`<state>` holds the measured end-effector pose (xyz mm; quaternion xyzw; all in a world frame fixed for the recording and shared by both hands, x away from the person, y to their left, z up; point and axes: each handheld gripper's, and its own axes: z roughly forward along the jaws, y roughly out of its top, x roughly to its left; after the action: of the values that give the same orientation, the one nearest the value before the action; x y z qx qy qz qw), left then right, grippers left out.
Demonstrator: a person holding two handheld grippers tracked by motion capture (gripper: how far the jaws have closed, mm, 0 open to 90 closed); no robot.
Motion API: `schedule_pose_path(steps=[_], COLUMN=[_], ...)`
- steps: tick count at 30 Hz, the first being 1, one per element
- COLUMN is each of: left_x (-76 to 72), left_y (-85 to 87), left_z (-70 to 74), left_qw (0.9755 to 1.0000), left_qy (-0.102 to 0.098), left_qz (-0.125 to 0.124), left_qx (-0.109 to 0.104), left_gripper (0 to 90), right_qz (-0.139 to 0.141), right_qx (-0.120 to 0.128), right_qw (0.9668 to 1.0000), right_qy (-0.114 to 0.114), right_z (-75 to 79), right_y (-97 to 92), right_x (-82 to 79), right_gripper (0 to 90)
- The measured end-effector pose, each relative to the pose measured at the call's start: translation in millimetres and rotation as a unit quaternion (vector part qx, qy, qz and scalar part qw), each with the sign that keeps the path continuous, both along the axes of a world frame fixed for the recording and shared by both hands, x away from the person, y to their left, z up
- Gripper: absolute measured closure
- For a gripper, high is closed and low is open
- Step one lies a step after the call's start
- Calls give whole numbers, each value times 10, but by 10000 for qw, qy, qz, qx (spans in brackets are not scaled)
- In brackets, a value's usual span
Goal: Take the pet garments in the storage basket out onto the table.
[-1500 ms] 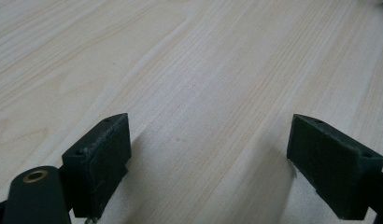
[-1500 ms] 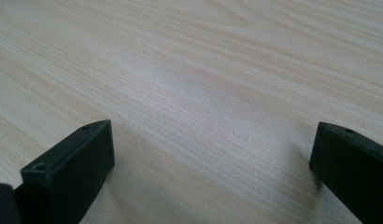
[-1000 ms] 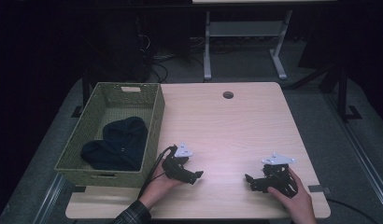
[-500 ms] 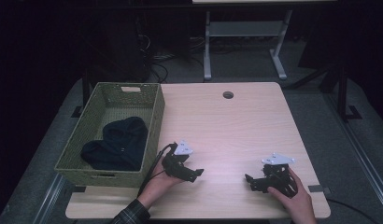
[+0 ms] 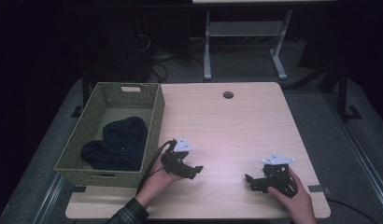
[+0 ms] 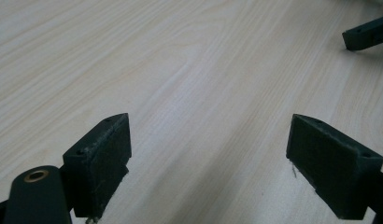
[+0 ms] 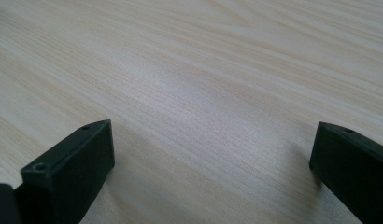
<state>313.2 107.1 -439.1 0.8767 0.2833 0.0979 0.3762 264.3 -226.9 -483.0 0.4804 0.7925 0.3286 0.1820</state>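
Observation:
My left gripper [image 5: 195, 171] rests low over the light wooden table [image 5: 227, 126], just right of a green woven basket [image 5: 154, 121]. In the left gripper view its jaws [image 6: 208, 163] stand wide apart with bare wood between them, and a jaw tip of the other gripper [image 6: 365, 37] shows at the top right. My right gripper [image 5: 250, 181] sits near the table's front right, held by a hand. Its jaws [image 7: 213, 168] are also spread open over bare wood. A dark blue garment [image 5: 117, 142] lies crumpled inside the basket.
A round cable hole [image 5: 228, 94] sits near the table's far edge. Beyond the table stands a grey metal frame [image 5: 245, 42] on a dark floor. The basket overhangs the table's left side.
The left gripper has shifted slightly, turning a little to the right. The right gripper and the basket have stayed put.

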Motion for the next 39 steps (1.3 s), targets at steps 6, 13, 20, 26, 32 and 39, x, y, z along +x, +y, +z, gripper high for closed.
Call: schedule_pose_path(steps=[6,13,20,26,32,39], left_x=[16,41,58,65,88,106], left_y=[14,49,58,72,68,65], left_z=[88,186,251,309,397,468], left_qw=[10000,9997,9996,9996,9995,9994], left_qy=[-81,-139,-157,-139,-153,-184], left_qz=[32,75,88,72,71,25], left_qx=[-45,-164,-216,-231,-262,-275], left_gripper=[136,136,136,136,136,138], right_qz=[2,-2,-7,-6,-7,0], right_qx=[-1,-1,2,2,4,1], right_qw=[10000,10000,10000,10000,10000,10000], right_qy=[-2,-1,2,-1,1,-2], right_z=[0,0,0,0,0,0], right_y=[0,1,1,1,1,0], right_x=[0,0,0,0,0,0], right_gripper=[0,0,0,0,0,0])
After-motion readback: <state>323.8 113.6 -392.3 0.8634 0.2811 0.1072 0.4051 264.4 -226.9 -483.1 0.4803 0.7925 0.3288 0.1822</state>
